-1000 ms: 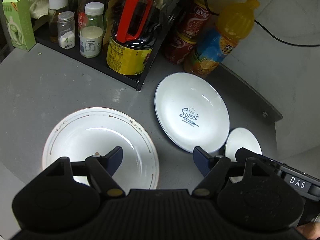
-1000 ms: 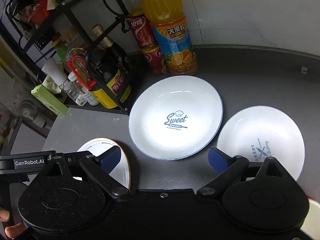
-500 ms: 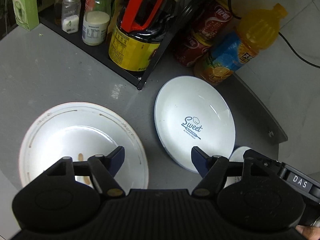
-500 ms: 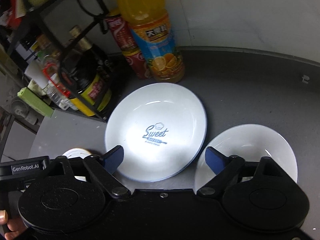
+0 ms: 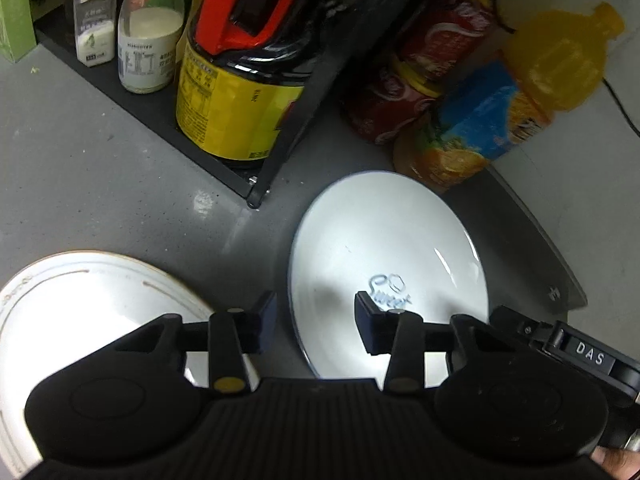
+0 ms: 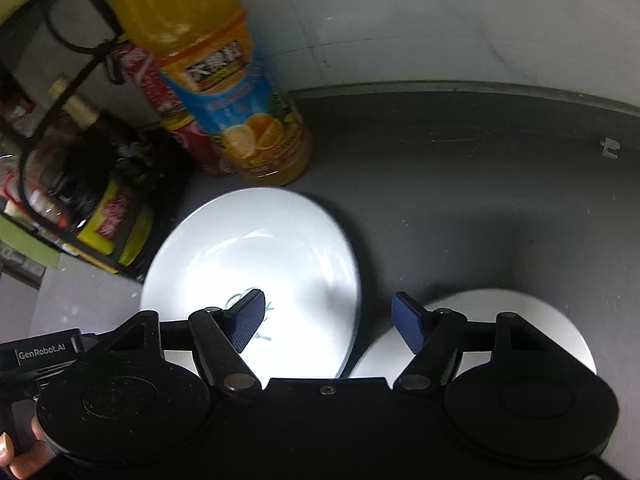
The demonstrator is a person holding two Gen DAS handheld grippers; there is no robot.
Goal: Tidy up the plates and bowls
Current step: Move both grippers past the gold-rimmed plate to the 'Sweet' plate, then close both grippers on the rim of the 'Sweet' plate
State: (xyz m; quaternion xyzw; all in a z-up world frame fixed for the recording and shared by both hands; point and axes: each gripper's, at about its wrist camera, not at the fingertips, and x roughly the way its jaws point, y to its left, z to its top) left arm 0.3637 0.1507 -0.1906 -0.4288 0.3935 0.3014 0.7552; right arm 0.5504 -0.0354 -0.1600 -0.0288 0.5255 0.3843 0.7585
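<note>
Two plates show in my left wrist view, both flat on the grey counter (image 5: 100,184): a gold-trimmed white plate (image 5: 80,312) at lower left and a blue-rimmed "Sweet" plate (image 5: 384,256) at centre right, near each other but apart. I judge them glazed ceramic: stiff, heavy for their size, slick, and breakable if dropped, so the raised rim is the place to pinch. My left gripper (image 5: 316,320) points steeply down with its jaws closing, straddling the near-left rim of the "Sweet" plate; nothing is pinched yet.

In my right wrist view, the same "Sweet" plate (image 6: 256,252) lies beside a plain white dish (image 6: 520,320), their rims nearly touching. My right gripper (image 6: 328,316) also tilts steeply down, its jaws closing over the gap between them and holding nothing. An orange juice bottle (image 6: 224,92) stands just behind.
</note>
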